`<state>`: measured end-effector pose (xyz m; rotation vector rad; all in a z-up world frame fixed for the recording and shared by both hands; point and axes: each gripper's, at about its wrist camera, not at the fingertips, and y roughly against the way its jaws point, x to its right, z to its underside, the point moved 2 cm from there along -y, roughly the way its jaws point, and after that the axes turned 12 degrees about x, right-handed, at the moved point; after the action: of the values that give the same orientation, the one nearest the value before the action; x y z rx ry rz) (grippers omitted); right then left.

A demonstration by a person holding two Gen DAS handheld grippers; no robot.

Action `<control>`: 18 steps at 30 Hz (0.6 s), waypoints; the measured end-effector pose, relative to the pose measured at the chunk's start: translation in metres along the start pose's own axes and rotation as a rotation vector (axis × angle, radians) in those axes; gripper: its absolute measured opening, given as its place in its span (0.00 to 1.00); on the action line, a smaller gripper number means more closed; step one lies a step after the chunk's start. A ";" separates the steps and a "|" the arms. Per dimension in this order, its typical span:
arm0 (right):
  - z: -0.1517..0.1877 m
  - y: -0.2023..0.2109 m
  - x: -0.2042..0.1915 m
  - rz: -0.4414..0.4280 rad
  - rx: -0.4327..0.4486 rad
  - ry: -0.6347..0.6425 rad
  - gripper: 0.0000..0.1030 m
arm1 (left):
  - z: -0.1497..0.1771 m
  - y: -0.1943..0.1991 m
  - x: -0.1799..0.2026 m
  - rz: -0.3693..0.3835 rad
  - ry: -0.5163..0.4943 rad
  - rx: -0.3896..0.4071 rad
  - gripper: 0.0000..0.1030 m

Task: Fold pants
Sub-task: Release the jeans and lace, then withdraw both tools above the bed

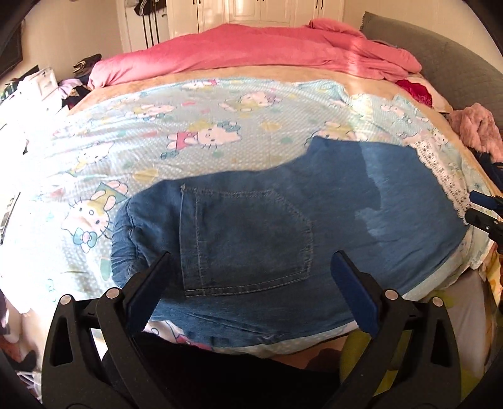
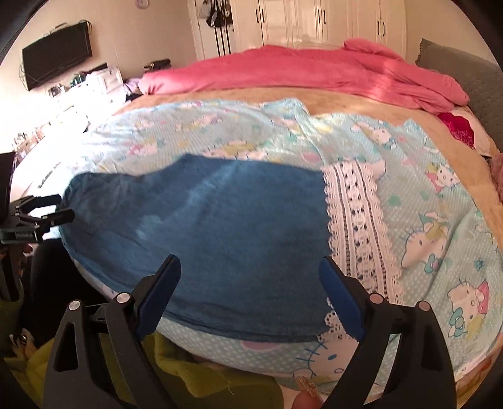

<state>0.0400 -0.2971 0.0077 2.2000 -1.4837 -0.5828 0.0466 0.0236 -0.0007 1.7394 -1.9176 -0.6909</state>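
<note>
Blue denim pants (image 1: 283,220) lie folded lengthwise on the cartoon-print sheet (image 1: 188,126), near the bed's front edge. A back pocket (image 1: 248,242) faces up at their waist end. My left gripper (image 1: 251,267) hovers open over that pocket, nothing between its pads. The leg end of the pants (image 2: 220,236) carries a white lace cuff (image 2: 355,232). My right gripper (image 2: 250,270) stands wide open above the leg end, holding nothing. Each gripper shows at the edge of the other's view: the right gripper (image 1: 484,214) and the left gripper (image 2: 41,217).
A pink quilt (image 1: 267,50) is piled along the far side of the bed. A grey headboard (image 1: 456,63) rises at the right, with a fluffy pink item (image 1: 474,129) beside it. White wardrobes (image 2: 314,22) line the back wall. A TV (image 2: 56,53) hangs left.
</note>
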 end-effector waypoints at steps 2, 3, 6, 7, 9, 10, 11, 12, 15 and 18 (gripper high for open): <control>-0.003 0.002 -0.002 -0.004 0.019 0.004 0.94 | -0.002 0.002 0.003 0.003 0.000 0.009 0.91; -0.006 0.004 -0.003 -0.007 0.031 0.007 0.94 | -0.004 0.004 0.006 0.009 0.000 0.013 0.91; -0.010 0.004 -0.005 -0.011 0.045 0.004 0.94 | -0.006 0.007 0.014 0.034 0.001 0.024 0.91; -0.011 0.004 -0.005 -0.011 0.051 0.004 0.94 | -0.007 0.008 0.017 0.039 -0.001 0.029 0.91; -0.012 0.005 -0.004 -0.010 0.059 0.003 0.95 | -0.008 0.007 0.023 0.047 -0.011 0.031 0.91; -0.012 0.004 -0.004 -0.009 0.058 0.001 0.95 | -0.009 0.006 0.026 0.051 -0.017 0.026 0.91; -0.012 0.003 -0.004 -0.009 0.057 0.000 0.95 | -0.010 0.004 0.029 0.056 -0.023 0.023 0.91; -0.012 0.002 -0.004 -0.010 0.056 0.000 0.95 | -0.011 0.002 0.034 0.061 -0.032 0.021 0.91; -0.014 0.000 -0.004 -0.006 0.063 0.001 0.95 | -0.016 -0.004 0.043 0.075 -0.050 0.017 0.91; -0.013 -0.003 -0.003 -0.009 0.060 0.000 0.95 | -0.020 -0.012 0.053 0.089 -0.078 0.020 0.91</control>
<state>0.0487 -0.2923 0.0175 2.2530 -1.5109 -0.5483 0.0639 -0.0310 0.0073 1.6502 -2.0469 -0.7187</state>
